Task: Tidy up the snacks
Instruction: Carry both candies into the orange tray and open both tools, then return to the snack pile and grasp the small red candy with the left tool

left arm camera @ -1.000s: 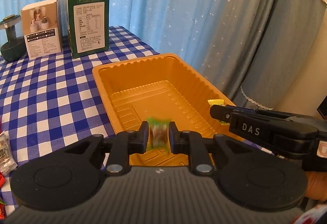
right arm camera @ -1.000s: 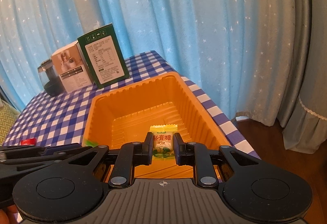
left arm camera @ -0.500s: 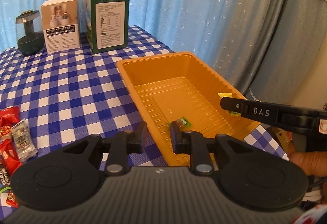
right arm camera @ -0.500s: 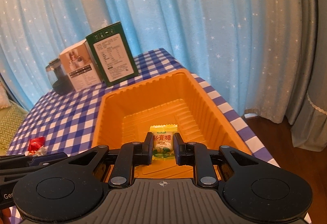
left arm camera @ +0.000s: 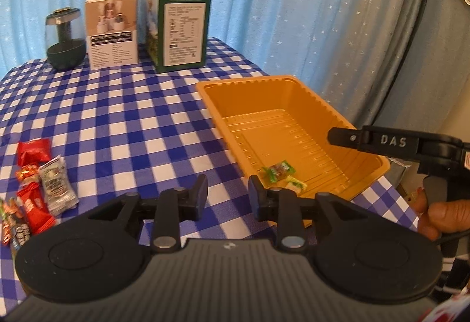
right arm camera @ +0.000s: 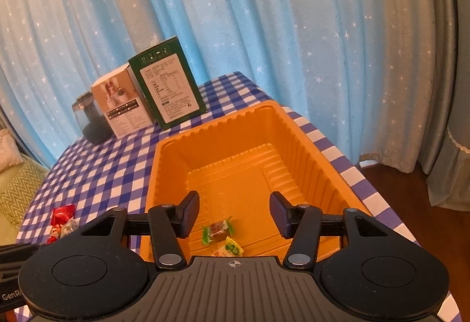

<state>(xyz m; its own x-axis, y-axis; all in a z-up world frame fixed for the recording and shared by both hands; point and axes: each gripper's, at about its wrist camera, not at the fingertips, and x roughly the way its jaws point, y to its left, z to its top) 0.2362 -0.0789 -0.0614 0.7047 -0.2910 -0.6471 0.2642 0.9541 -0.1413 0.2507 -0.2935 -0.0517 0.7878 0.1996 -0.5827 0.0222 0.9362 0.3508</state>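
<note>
The left gripper hangs above the checked tablecloth just outside the near-left corner of the orange tray; its jaws stand moderately apart and hold nothing. The right gripper hangs over the tray's near end with its jaws wide apart, also holding nothing. Two wrapped candies lie loose on the tray floor: a green-ended brown candy and, just beside it toward the near wall, a yellow-and-white candy. The brown candy's long axis runs roughly across the tray, twisted ends pointing to either long wall; the axis of the yellow one cannot be told, since the gripper body hides part of it. The remaining snack packets lie in a tight cluster at the left of the cloth, well apart from the tray, long axes mostly running away from the camera. Probable faults: the packets touch and overlap, so a closing jaw may catch two or slip off glossy film; the light tray may shift if a finger strikes its rim; the two grippers may collide near the tray.
</note>
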